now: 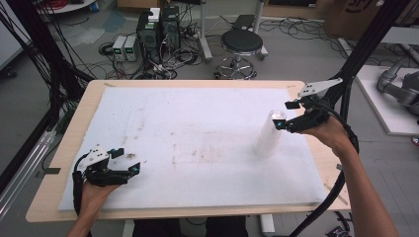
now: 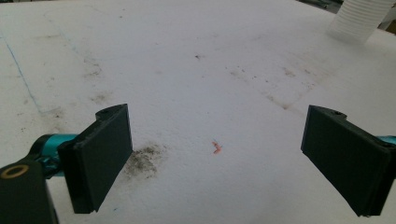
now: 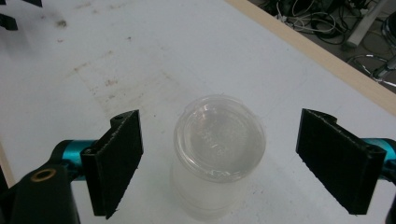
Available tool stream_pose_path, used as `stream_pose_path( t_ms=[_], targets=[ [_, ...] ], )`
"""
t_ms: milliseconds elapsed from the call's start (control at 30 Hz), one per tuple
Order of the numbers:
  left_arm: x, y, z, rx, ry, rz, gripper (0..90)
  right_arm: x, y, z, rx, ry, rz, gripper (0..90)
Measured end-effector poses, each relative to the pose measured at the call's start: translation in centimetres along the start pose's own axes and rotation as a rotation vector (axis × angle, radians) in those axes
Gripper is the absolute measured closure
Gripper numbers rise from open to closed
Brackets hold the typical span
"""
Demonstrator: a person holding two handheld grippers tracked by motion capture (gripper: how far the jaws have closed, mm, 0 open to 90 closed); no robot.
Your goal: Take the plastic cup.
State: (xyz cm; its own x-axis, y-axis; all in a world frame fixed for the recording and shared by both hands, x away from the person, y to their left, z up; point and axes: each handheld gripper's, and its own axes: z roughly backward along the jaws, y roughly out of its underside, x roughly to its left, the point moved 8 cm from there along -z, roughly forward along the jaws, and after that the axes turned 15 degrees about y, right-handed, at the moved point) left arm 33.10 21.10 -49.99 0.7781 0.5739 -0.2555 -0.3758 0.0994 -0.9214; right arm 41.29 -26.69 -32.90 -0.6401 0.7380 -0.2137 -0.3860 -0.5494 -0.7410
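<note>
A tall stack of translucent cups [image 1: 269, 136] stands upright on the white foam sheet [image 1: 197, 133] that covers the counter [image 1: 79, 118], toward its right side; it has a clear lid on top, seen from above in the right gripper view [image 3: 219, 137]. The right tongs [image 1: 289, 114] hover at the top of the stack, jaws spread wide with one on either side of the lid and neither touching it (a judgement: this looks like lining up for a grasp near the top, where the stack is easiest to reach from above); the right hand [image 1: 332, 134] comes in from the right edge of the counter, wrist raised and the tool tipped downward toward the stack. The left tongs [image 1: 123, 165] sit low at the near left corner, well apart from the cups, jaws wide open with nothing between them; below them lie only stained foam and a small reddish fleck [image 2: 216, 147]; the left hand [image 1: 96, 192] rests low, apparently waiting.
</note>
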Motion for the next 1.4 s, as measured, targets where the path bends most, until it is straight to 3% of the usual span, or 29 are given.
stream_pose_path(
  t_ms=[433, 667, 1000, 1400],
  targets=[
    [0.0, 0.0, 0.0, 0.002, 0.004, 0.0, 8.7, 0.7, 1.4, -2.4, 0.023, -0.021, -0.025, 14.9],
    [0.0, 0.0, 0.0, 0.002, 0.003, 0.0, 8.7, 1.1, 1.9, -3.3, 0.042, -0.027, -0.012, 15.0],
    [0.0, 0.0, 0.0, 0.002, 0.005, 0.002, 8.7, 1.3, 2.4, -3.9, 0.095, -0.035, 0.007, 23.1],
    [0.0, 0.0, 0.0, 0.003, 0.006, 0.002, 8.7, 1.1, 2.7, -4.3, 0.107, -0.028, 0.011, 26.4]
  ],
)
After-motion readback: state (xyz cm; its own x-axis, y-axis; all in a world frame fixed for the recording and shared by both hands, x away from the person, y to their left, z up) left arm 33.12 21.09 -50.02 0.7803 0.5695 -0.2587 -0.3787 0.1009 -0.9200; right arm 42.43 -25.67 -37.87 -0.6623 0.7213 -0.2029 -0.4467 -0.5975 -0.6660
